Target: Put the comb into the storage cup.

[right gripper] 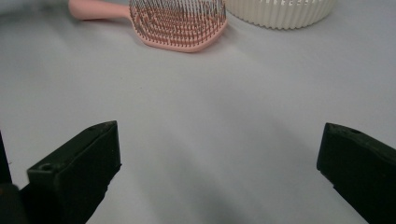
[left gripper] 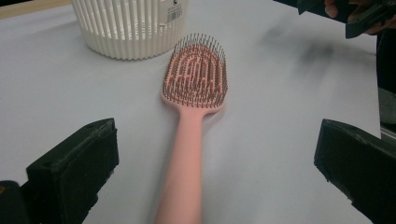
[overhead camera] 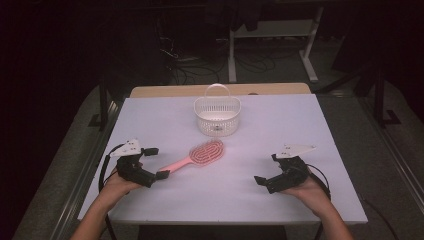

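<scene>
the pink hairbrush lies bristles up on the pale surface, just in front of the white slatted basket, its handle pointing away from the basket toward the left gripper. that gripper's jaws stand wide open on either side of the handle's end, touching nothing, so this looks like the approach before a grasp. next it would need to slide further along the handle and close squarely on it, low enough not to skate off the smooth plastic. the right gripper waits well apart from the basket, jaws spread and empty. the basket stands upright with its handle raised; as far as i can see through the slats, nothing is in it.
</scene>
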